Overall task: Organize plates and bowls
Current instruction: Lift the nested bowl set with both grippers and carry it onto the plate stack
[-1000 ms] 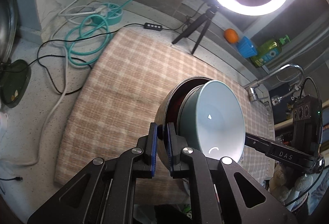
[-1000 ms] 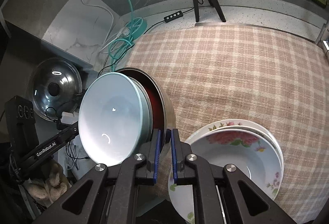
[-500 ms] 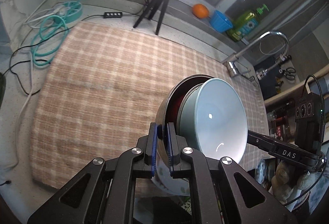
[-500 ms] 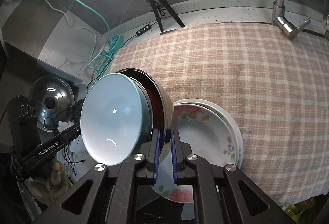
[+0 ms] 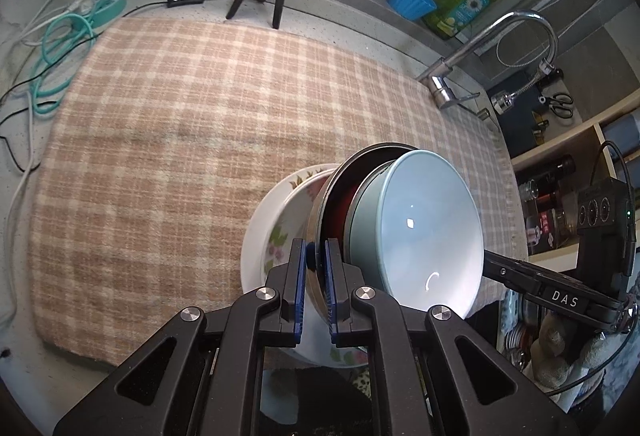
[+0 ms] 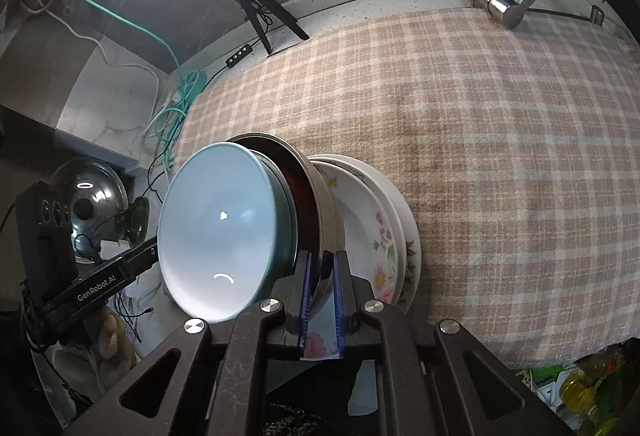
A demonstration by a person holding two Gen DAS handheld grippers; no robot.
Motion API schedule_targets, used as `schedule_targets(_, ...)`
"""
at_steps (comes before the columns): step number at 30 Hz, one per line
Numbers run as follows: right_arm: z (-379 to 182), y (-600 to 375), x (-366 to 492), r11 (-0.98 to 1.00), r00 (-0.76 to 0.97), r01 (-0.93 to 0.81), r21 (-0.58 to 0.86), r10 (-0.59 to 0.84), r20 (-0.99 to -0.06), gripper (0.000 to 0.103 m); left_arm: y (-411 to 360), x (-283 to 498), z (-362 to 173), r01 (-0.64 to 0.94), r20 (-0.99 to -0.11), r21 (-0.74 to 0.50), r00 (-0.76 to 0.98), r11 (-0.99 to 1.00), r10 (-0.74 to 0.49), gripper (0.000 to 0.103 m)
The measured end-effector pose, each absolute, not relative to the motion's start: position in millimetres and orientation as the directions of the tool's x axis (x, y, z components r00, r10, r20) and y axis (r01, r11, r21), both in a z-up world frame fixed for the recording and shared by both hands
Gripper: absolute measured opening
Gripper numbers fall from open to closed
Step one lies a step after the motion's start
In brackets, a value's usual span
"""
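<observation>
Both sets of tongs are clamped on opposite rims of a steel bowl (image 5: 320,232), the left tongs (image 5: 316,288) on one edge, the right tongs (image 6: 322,296) on the other. A pale blue bowl (image 5: 424,232) nests inside it, loose and probably heavy and breakable; thin rims are the only holds, and the glaze looks slippery. The pair hangs over the floral plates (image 6: 380,236) at the checked cloth's (image 5: 180,124) near edge. A second ago those plates lay off to the side.

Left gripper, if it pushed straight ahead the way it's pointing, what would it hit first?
Probably the floral plates on the checked cloth; they lie just beyond its jaws, which already clamp the metal bowl's rim. Depth is unclear.
</observation>
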State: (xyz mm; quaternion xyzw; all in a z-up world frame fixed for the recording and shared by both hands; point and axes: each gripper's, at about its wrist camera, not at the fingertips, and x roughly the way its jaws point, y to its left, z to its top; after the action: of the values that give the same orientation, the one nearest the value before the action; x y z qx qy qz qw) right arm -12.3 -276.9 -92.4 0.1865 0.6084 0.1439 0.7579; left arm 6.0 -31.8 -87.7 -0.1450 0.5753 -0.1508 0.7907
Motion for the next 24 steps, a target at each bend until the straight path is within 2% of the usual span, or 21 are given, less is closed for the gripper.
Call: schedule_targets(24, -113, -281, -18, 0.886, 0.195, 0.04, 0.463, 0.447, -0.873, 0.01, -38, 8, -105, 0.079, -0.888, -0.375, 0.254, 0.924, -0.382, 0.007)
